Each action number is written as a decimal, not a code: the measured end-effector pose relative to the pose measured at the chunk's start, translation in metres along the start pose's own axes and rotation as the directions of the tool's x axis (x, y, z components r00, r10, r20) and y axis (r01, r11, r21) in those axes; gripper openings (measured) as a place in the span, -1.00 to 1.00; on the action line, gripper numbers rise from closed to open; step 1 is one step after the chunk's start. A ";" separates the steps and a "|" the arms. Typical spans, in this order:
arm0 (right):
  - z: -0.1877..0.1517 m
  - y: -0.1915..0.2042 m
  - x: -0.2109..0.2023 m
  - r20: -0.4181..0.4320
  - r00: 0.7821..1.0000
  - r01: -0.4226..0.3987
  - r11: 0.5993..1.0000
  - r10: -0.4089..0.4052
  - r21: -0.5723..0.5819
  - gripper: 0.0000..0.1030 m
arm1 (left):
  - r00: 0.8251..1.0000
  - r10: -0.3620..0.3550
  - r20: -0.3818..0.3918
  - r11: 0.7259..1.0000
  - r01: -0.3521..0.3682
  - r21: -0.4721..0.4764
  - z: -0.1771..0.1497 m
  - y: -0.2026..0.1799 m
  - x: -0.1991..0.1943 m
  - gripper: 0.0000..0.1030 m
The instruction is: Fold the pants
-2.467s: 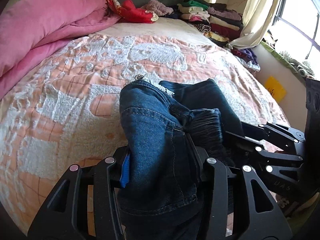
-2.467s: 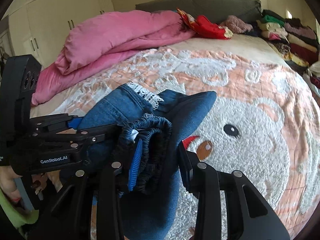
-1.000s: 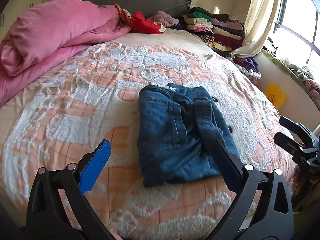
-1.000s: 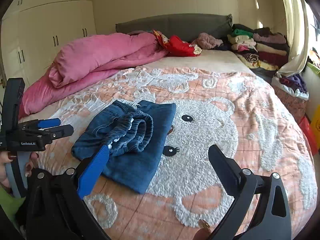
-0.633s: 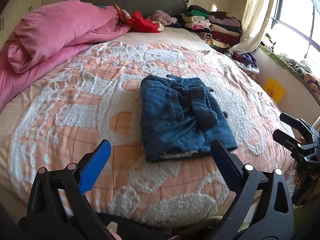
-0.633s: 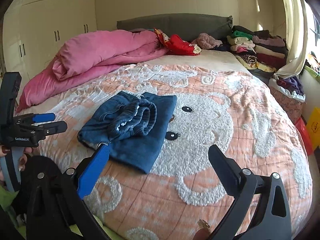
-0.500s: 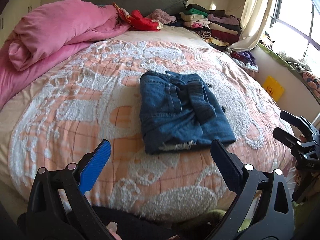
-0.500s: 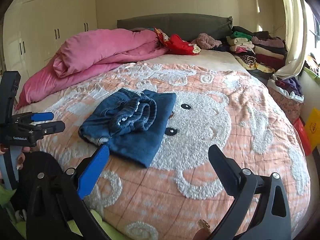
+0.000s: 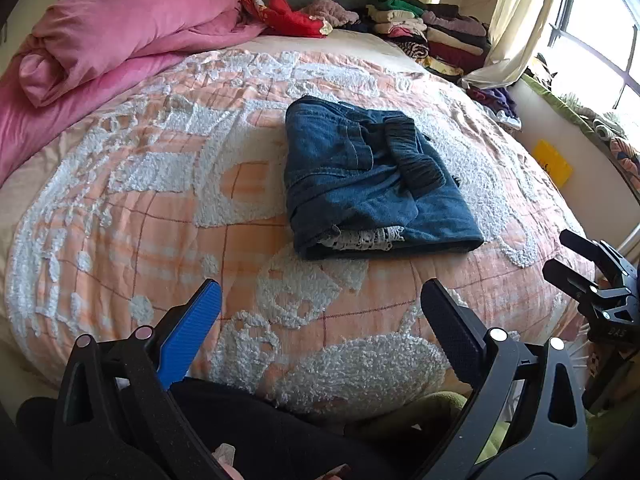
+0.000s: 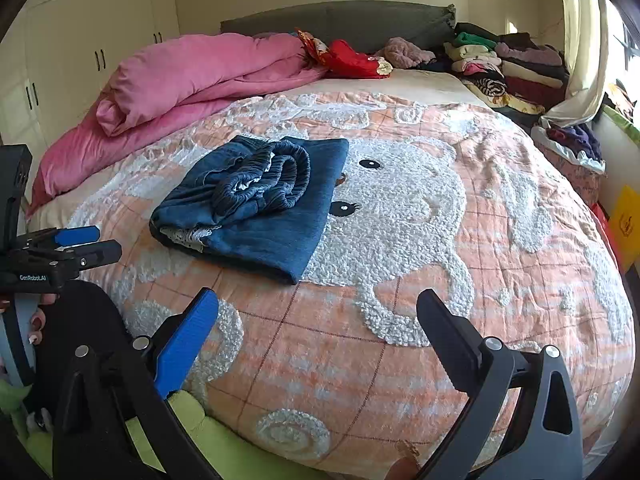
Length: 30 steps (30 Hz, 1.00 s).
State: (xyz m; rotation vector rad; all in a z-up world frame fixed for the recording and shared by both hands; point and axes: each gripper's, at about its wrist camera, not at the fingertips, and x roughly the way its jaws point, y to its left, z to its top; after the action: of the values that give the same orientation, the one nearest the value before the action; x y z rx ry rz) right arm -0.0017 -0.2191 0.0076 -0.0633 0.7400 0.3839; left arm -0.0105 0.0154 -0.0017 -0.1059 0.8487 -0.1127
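You hold two claws, left claw (image 9: 320, 312) and right claw (image 10: 318, 320), both spread apart, empty; one folded pants (image 9: 368, 176) bundle lies on the bed (image 9: 160, 200).

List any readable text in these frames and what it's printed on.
"GenRobot.AI": white lettering on the body of the left gripper, seen in the right wrist view.
Marking on the right gripper body in the left wrist view: a few characters, too blurred to read.
Yellow sign by the wall at the bed's right side: a dark emblem, too small to read.
Nothing legible on the folded jeans or the bedspread.
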 end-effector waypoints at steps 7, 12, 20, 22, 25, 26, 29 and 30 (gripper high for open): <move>0.001 0.000 0.001 -0.002 1.000 -0.002 1.000 0.002 0.002 0.91 | 1.000 0.007 -0.008 1.000 -0.007 -0.004 0.000 0.001 0.002 0.81; 0.001 0.001 0.000 0.001 1.000 0.001 1.000 -0.001 0.002 0.91 | 1.000 0.012 -0.008 1.000 -0.012 -0.007 0.000 0.001 0.001 0.81; 0.001 0.001 -0.001 -0.001 1.000 -0.004 1.000 0.004 -0.001 0.91 | 1.000 0.027 -0.011 1.000 -0.027 -0.014 0.000 0.001 0.000 0.81; 0.001 0.001 -0.001 -0.001 1.000 -0.004 1.000 0.004 0.000 0.91 | 0.999 0.030 -0.012 0.999 -0.030 -0.015 0.000 0.001 0.000 0.81; 0.002 0.000 -0.002 0.001 1.000 -0.004 1.000 0.004 0.004 0.91 | 0.999 0.030 -0.012 0.999 -0.030 -0.015 0.000 0.001 0.000 0.81; 0.002 0.000 -0.002 0.001 1.000 -0.003 1.000 0.003 0.005 0.91 | 0.999 0.031 -0.013 0.999 -0.031 -0.014 0.000 0.001 0.000 0.81; 0.002 0.000 -0.002 0.000 1.000 -0.003 1.000 0.003 0.003 0.91 | 1.000 0.028 -0.011 0.999 -0.028 -0.016 0.000 0.002 0.000 0.81; 0.002 0.001 -0.002 0.001 1.000 -0.002 1.000 0.002 0.004 0.91 | 1.000 0.029 -0.010 0.999 -0.029 -0.017 0.000 0.002 0.000 0.81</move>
State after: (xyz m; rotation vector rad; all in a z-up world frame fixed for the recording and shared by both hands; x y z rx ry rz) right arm -0.0022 -0.2188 0.0103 -0.0591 0.7402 0.3845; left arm -0.0103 0.0170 -0.0019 -0.1092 0.8610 -0.0787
